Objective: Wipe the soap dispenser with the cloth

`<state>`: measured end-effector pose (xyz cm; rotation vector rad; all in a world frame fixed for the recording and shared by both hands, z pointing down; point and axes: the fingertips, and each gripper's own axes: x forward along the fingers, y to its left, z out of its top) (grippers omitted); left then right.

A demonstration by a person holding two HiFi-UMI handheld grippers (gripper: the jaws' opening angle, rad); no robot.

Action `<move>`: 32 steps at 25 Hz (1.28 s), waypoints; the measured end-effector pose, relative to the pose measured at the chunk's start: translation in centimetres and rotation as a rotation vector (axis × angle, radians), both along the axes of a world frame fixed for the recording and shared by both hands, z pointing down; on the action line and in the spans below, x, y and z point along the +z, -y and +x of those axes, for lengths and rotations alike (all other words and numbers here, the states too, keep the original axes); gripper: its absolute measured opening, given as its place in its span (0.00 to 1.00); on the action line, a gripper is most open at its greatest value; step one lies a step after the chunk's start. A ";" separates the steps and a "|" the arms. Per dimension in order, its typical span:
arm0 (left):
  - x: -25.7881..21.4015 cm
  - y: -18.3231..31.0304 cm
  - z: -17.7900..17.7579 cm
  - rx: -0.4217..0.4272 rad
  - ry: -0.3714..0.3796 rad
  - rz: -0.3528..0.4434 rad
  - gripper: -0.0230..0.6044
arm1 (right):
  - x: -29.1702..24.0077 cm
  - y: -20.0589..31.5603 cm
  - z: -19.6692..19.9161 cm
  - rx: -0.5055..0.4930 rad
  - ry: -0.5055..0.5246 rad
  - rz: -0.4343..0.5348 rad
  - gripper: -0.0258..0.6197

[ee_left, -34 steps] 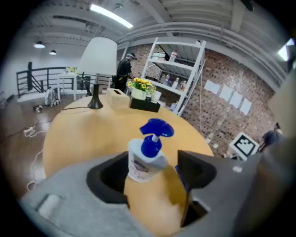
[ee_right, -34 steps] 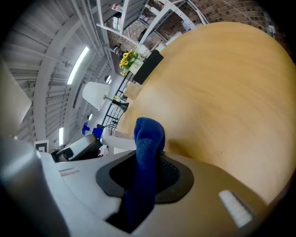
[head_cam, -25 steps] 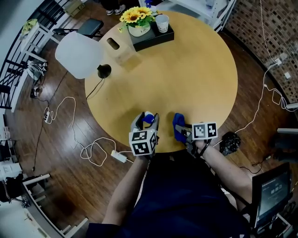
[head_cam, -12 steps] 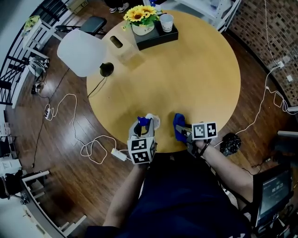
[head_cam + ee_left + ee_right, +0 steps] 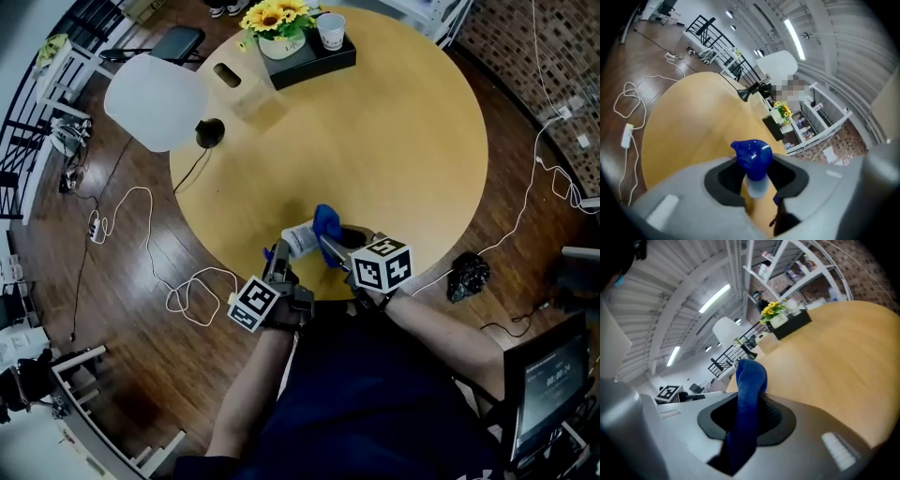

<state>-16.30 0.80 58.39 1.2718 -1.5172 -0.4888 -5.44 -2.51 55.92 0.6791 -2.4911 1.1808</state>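
Left tongs (image 5: 278, 254) clamp soap dispenser (image 5: 300, 239) tilted sideways, base toward cloth (image 5: 326, 223).

Grey left tongs (image 5: 754, 180), grey right tongs (image 5: 745, 418), navy clothing (image 5: 375, 403)

Through its middle and right side the worktop (image 5: 403, 150) lies bare. At the far edge stand a black tray (image 5: 323, 66) of flowers (image 5: 275, 16) and a cup (image 5: 330, 30), with a wooden box (image 5: 242, 92) beside it. A lamp (image 5: 155, 101) overhangs the left rim. At the near edge the left gripper (image 5: 281, 251) with the soap dispenser (image 5: 300, 238) and the right gripper (image 5: 330, 248) with the cloth (image 5: 325, 222) crowd together.
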 end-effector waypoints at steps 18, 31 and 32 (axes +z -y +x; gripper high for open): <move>0.4 -0.1 0.6 0.052 -0.057 -0.018 0.26 | 7.9 1.5 3.5 0.030 -0.274 0.034 0.19; 0.0 0.2 1.9 0.096 0.003 0.010 0.26 | 3.4 -0.3 -3.0 -0.140 -0.147 0.097 0.18; -0.1 0.2 2.0 0.104 0.014 0.015 0.26 | 4.2 0.3 -1.8 -0.110 -0.161 0.069 0.18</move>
